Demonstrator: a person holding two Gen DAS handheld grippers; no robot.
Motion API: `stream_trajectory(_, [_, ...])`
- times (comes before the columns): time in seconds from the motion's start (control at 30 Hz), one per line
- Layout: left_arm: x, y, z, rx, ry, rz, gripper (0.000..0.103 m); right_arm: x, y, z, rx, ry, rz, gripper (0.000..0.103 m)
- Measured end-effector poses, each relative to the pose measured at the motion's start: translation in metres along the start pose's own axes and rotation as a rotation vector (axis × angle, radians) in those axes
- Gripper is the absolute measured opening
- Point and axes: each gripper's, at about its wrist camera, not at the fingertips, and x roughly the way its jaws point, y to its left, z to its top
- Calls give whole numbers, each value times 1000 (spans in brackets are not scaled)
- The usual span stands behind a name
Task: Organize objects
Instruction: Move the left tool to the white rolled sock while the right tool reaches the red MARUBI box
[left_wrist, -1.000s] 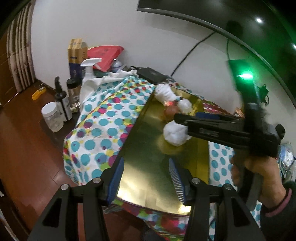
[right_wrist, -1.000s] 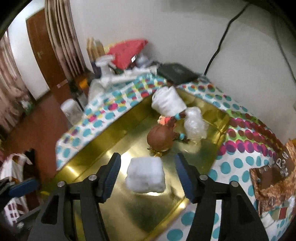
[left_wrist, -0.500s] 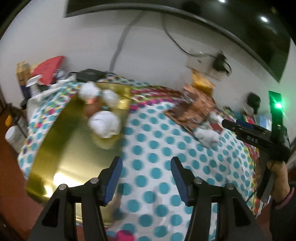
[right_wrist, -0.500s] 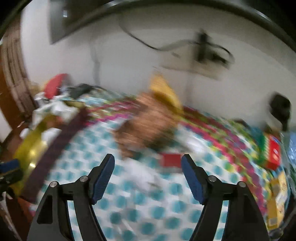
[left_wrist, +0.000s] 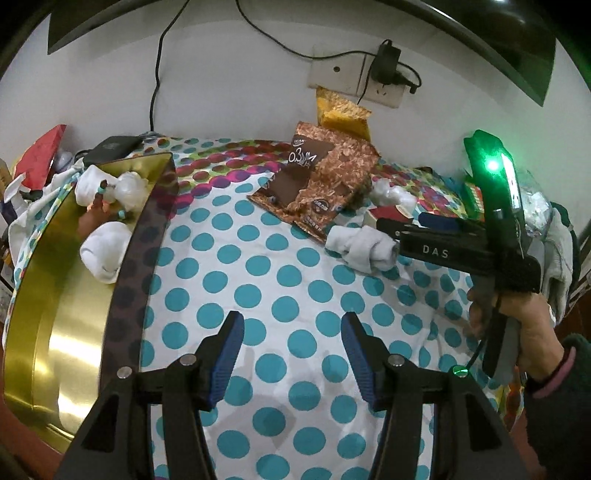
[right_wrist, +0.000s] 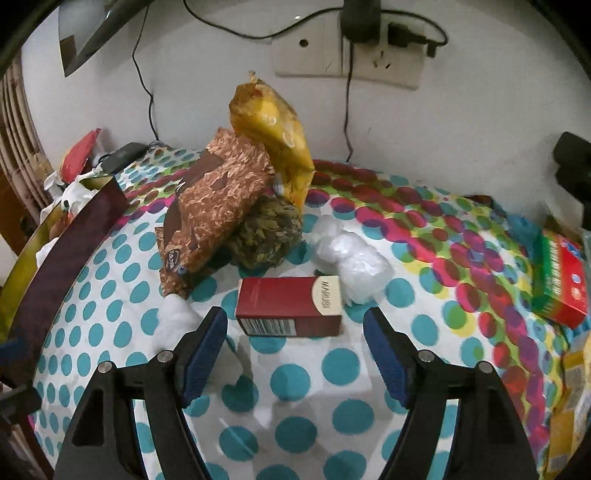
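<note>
Both claws spread wide, nothing held. Right claw (right_wrist: 295, 339) sits just short of red box (right_wrist: 290, 305) on dotted desk (right_wrist: 332, 369). Left claw (left_wrist: 291, 343) hovers near gold tray (left_wrist: 48, 332).

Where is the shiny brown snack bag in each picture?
Left wrist view: the brown snack bag lies upper middle, near the wall, beyond the open left gripper.
Right wrist view: it sits left of centre, leaning on the yellow bag, beyond the open right gripper.
Shared landmark: the wall socket above it.
</note>
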Motion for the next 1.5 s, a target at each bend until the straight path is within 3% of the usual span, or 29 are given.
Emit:
stream_trajectory(0.27, [14, -5, 6, -16, 8, 4, 56, 12, 6, 3, -30, -1, 20, 74])
stream_trajectory(0.33, [18, -10, 9, -10, 9, -3, 56, 12, 6, 3, -39, -8, 7, 62])
stream_trajectory(0.37, [20, -12, 10, -7, 11, -4, 56, 12, 5, 2, -40, -10, 11, 61])
stream_trajectory(0.73, [39, -43, 22, 20, 11, -65, 56, -15, -26, -12, -7, -79, -79, 60])
stream_trajectory(1.1, [73, -72, 45, -62, 25, -122, 56, -41, -58, -48, 103, -86, -50, 60])
stream_trajectory(1.3, [96, -74, 50, -115, 34, -46, 56, -36, -63, -48, 127, -63, -9, 60])
stream_trajectory(1.5, [114, -73, 50, -156, 38, -16, 56, -36, -61, -49, 121, -60, -11, 61])
